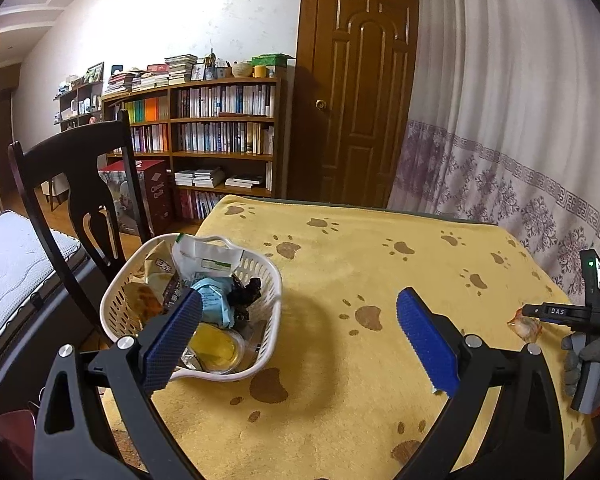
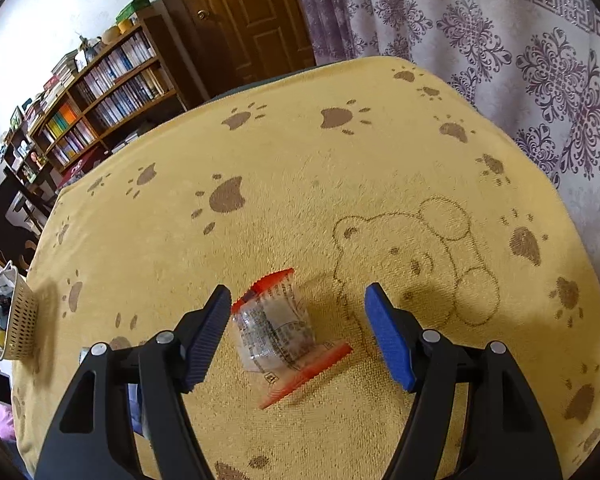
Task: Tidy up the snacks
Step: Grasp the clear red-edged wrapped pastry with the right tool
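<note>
Fingers of the right gripper (image 2: 296,332) are spread wide, one blue pad on each side of a clear snack packet (image 2: 284,336) with orange-red crimped ends. The packet lies flat on the yellow towel (image 2: 300,168), between the pads; whether the left pad touches it I cannot tell, and the right pad is clear of it. A bear outline is drawn on the towel just right of the packet, and brown paw prints are scattered all over.

Over on the other side, the left gripper (image 1: 300,328) also has its fingers wide apart with nothing between them but bare towel. Its left finger hangs in front of a white plastic basket (image 1: 268,276) that sits near the towel's left edge. In the basket are several snacks: a light blue packet (image 1: 214,304), a white and green bag (image 1: 204,256), a dark wrapper (image 1: 244,292) and a round yellow cup (image 1: 214,346).

A dark wooden chair (image 1: 80,168) stands beside the table by the basket, with a bookshelf (image 1: 220,128), a brown door (image 1: 360,92) and a patterned curtain (image 1: 520,120) behind
</note>
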Demonstrator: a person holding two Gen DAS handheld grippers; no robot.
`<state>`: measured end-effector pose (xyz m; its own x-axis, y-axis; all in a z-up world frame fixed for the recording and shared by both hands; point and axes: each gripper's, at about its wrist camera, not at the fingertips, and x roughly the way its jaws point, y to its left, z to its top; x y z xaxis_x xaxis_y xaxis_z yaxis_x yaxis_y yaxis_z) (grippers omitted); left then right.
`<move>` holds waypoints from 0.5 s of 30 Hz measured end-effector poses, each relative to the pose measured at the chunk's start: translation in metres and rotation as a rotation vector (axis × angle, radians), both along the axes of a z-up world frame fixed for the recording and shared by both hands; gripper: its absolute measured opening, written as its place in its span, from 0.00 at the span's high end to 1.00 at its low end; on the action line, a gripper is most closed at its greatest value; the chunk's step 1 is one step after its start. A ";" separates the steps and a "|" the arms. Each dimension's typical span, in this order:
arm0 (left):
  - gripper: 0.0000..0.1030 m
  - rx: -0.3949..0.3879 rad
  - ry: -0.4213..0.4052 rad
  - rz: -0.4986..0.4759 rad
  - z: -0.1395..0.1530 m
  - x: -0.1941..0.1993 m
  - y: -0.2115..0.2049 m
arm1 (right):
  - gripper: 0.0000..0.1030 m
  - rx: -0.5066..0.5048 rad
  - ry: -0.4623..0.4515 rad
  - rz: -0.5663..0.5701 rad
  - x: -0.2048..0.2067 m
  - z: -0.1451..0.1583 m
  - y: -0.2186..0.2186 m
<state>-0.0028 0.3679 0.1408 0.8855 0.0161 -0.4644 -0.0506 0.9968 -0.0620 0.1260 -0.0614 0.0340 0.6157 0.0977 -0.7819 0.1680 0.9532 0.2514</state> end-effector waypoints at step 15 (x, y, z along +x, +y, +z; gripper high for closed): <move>0.04 0.015 0.020 -0.025 -0.006 0.003 -0.007 | 0.33 -0.246 0.026 0.129 -0.008 -0.018 0.049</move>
